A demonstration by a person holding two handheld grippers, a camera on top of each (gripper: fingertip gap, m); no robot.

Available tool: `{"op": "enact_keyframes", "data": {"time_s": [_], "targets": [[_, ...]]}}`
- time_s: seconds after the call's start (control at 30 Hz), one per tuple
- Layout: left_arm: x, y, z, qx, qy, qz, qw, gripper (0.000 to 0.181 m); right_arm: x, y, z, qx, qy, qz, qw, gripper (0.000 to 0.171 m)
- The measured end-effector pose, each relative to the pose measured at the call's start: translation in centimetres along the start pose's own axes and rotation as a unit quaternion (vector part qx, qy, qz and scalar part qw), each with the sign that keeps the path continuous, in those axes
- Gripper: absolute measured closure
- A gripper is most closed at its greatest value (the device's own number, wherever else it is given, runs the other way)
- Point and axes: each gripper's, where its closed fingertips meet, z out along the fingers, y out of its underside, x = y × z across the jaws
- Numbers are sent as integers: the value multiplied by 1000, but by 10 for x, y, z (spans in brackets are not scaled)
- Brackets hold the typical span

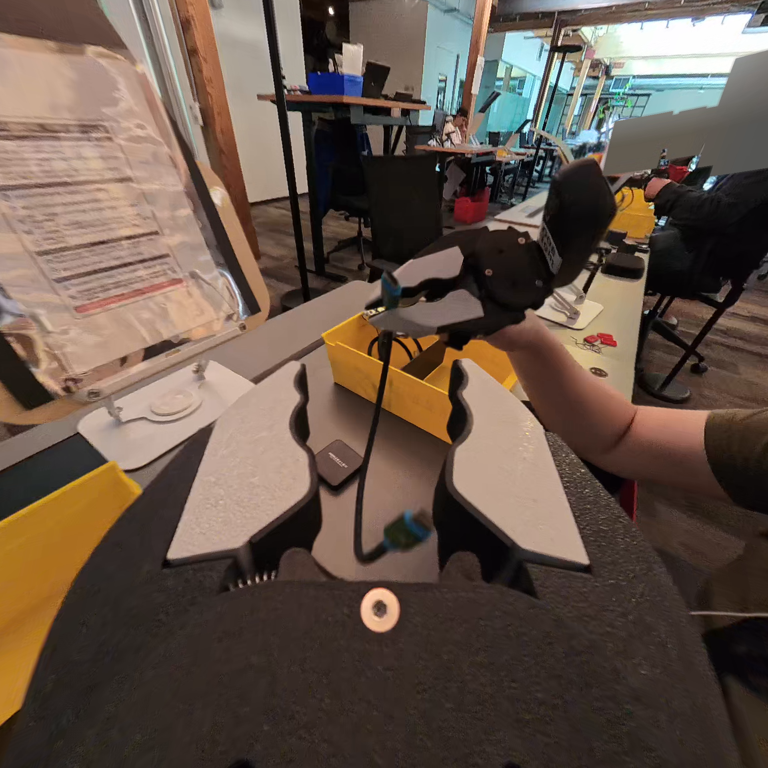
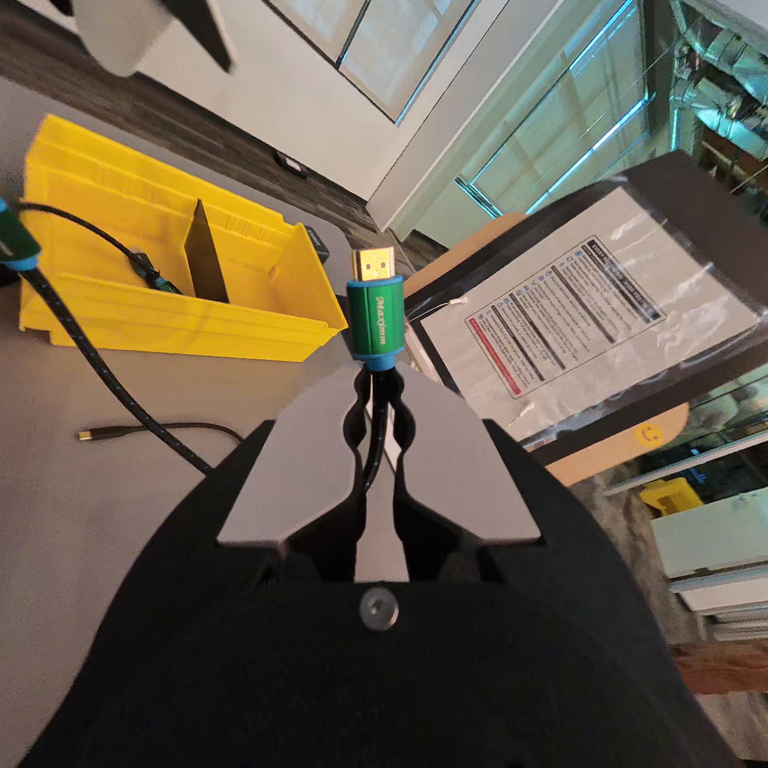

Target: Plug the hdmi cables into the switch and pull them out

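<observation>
My right gripper [image 2: 379, 376] is shut on a black braided HDMI cable [image 2: 376, 428] just below its green plug [image 2: 376, 322], which points up with the gold connector [image 2: 372, 264] bare. In the left wrist view the right gripper [image 1: 376, 307] holds the cable [image 1: 374, 415] above a yellow bin [image 1: 386, 386]. The cable hangs down, and its other green plug [image 1: 407, 534] dangles between my left gripper's fingers. My left gripper [image 1: 378, 365] is open and empty. The small black switch [image 1: 337, 462] lies on the dark table below it.
The yellow bin [image 2: 166, 299] has a divider and another cable [image 2: 153, 274] inside. A thin black cable with a gold tip [image 2: 87, 435] lies on the table. A laminated sheet on a stand [image 1: 83, 208] is at the left. A second yellow bin [image 1: 50, 540] sits at the near left. Spacing between my two grippers at the tips: around 15 cm.
</observation>
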Motion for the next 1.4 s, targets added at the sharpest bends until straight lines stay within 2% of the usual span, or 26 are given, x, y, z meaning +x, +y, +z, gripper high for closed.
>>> {"op": "enact_keyframes", "data": {"time_s": [0.13, 0.23, 0.33, 0.43, 0.53, 0.63, 0.77, 0.83, 0.93, 1.03, 1.1, 1.13, 1.17, 1.23, 1.3, 1.4], "targets": [[5, 2, 43, -16, 11, -23, 1000, 122, -11, 2, 9, -20, 13, -54, 998, 162], [0, 17, 68, -61, 4, -31, 998, 119, -14, 5, 14, -32, 28, -83, 996, 162], [-10, 38, 84, -116, -6, -43, 992, 116, -15, 8, 17, -41, 35, -105, 993, 163], [-13, 46, 93, -120, 10, -53, 991, 118, -18, 8, 18, -41, 35, -122, 991, 162], [-8, 47, 96, -108, 46, -79, 990, 127, -20, 11, 20, -49, 38, -143, 988, 162], [-10, 52, 97, -116, 52, -66, 990, 168, -21, 12, 22, -52, 47, -158, 985, 162], [-12, 47, 95, -95, 62, -80, 990, 169, -13, 2, 19, -21, 88, -175, 980, 158], [-20, 36, 90, -70, 60, -96, 991, 169, -1, -18, 7, 27, 142, -167, 975, 142], [-32, 13, 78, -32, 66, -121, 990, 169, -6, -56, -17, 149, 164, -125, 967, 144], [-33, -9, 68, -13, 93, -147, 985, 169, -53, -80, -16, 262, 54, -19, 963, 154], [-26, -18, 65, -12, 110, -153, 982, 169, -79, -70, 9, 238, -23, 61, 969, 148], [-20, -19, 65, -19, 117, -153, 981, 169, -87, -59, 24, 210, -40, 93, 972, 136], [-14, -19, 65, -27, 125, -153, 980, 169, -87, -48, 36, 187, -37, 124, 974, 126], [6, -15, 66, -42, 154, -161, 974, 170, -79, -31, 47, 179, -25, 189, 965, 123], [28, -6, 68, -62, 190, -179, 963, 170, -56, -23, 43, 208, 19, 262, 942, 121], [46, 10, 71, -84, 206, -192, 956, 170, -27, -22, 26, 256, 69, 285, 921, 109]]}}
